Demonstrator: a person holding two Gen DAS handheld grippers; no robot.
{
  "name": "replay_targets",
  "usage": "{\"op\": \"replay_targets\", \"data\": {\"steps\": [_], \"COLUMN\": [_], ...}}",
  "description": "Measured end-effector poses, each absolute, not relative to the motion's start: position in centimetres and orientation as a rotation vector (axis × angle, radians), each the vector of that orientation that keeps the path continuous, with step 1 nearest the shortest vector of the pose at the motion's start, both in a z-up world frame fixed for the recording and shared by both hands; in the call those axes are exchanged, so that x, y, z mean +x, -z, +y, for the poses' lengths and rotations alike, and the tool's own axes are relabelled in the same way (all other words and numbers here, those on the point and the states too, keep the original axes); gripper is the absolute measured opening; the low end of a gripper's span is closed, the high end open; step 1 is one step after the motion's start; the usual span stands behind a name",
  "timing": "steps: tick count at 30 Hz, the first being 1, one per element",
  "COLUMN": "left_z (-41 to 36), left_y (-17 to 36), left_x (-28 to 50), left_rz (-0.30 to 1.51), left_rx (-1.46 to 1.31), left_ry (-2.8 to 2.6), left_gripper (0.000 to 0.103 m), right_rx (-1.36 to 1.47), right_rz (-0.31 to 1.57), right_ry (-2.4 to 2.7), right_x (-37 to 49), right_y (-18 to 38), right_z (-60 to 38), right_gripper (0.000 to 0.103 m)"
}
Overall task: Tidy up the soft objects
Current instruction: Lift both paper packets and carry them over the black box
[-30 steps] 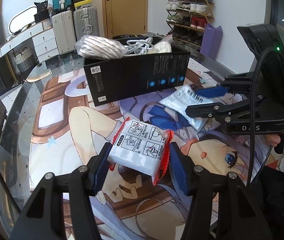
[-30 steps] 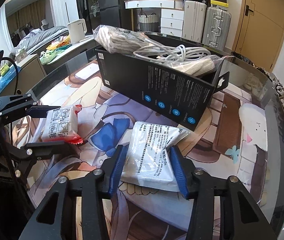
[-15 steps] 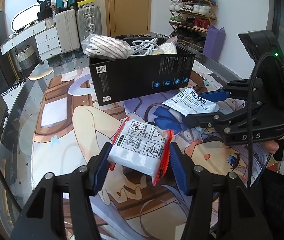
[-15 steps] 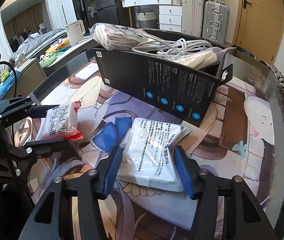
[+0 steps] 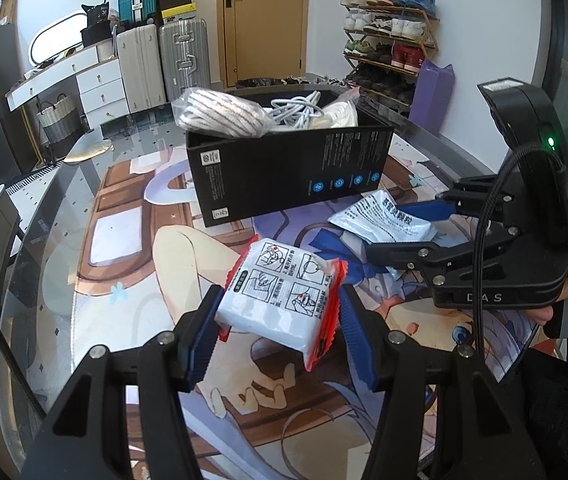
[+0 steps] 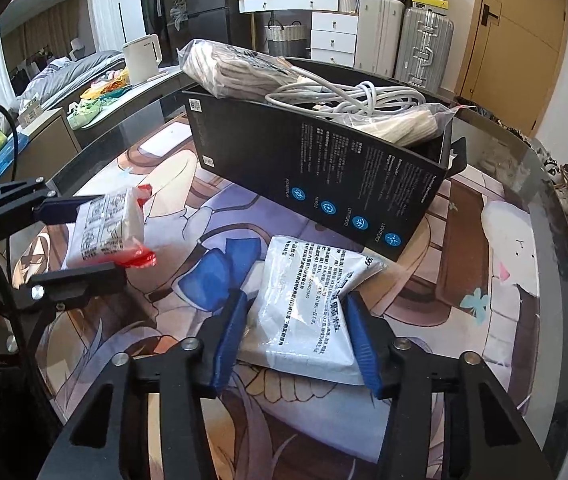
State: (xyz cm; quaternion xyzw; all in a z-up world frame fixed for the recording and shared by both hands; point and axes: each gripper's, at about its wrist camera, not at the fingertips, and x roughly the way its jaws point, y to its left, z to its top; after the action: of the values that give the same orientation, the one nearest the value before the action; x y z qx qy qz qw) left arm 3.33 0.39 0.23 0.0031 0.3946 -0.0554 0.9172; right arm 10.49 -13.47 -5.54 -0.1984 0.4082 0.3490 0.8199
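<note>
My left gripper (image 5: pixel 277 316) is shut on a white tissue pack with red ends (image 5: pixel 284 292) and holds it above the mat; it also shows in the right wrist view (image 6: pixel 103 232). My right gripper (image 6: pixel 296 332) is shut on a white printed pouch (image 6: pixel 312 300) that lies on the mat; the pouch also shows in the left wrist view (image 5: pixel 384 220). A black box (image 5: pixel 284 172) stands behind both, holding a bagged striped cloth (image 5: pixel 219 114), a white cable coil (image 6: pixel 348 96) and another bagged cloth (image 6: pixel 400 126).
The table is glass-topped with an anime-print mat (image 5: pixel 131 240). A white kettle (image 6: pixel 141 58) stands beyond the far edge. Suitcases (image 5: pixel 163 60), a door and a shoe rack (image 5: pixel 388 40) line the room behind.
My left gripper has lifted the tissue pack a little. My right gripper has kept its hold on the pouch and drawn slightly back from the box.
</note>
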Motion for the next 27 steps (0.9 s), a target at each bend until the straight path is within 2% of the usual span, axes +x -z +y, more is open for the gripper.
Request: {"op": "replay_targets", "data": {"steps": [8,14,19,21,27], "left_z": [0.5,0.2,0.2,0.3,0.6], "left_y": [-1.1,-2.2,-2.5,-2.6,-3.2], "left_x": [3.9,4.3,4.5,4.7,5.2], "left_rz": [0.79,0.763,0.753,0.753,0.74], "left_rx": [-0.002,0.006,0.011,0.01,0.008], "left_ry": [0.103,0.103,0.101,0.098,0.091], "left_gripper": [0.056,0.056,0.056,0.056,0.056], "right_rx": [-0.42,-0.421,-0.41,-0.386,-0.387], "right_rz": [0.864,0.856,0.871,0.875,0.889], "right_ry": [-0.775,-0.785,-0.786,-0.788,-0.761], "right_x": [10.1,9.9,10.0,10.1,10.4], "right_y": [5.1,4.6,4.7,4.6,5.1], "right_z": [-13.6,-13.9,-14.1,-14.2,-13.4], "right_gripper": [0.041,0.032,0.033,0.044,0.055]}}
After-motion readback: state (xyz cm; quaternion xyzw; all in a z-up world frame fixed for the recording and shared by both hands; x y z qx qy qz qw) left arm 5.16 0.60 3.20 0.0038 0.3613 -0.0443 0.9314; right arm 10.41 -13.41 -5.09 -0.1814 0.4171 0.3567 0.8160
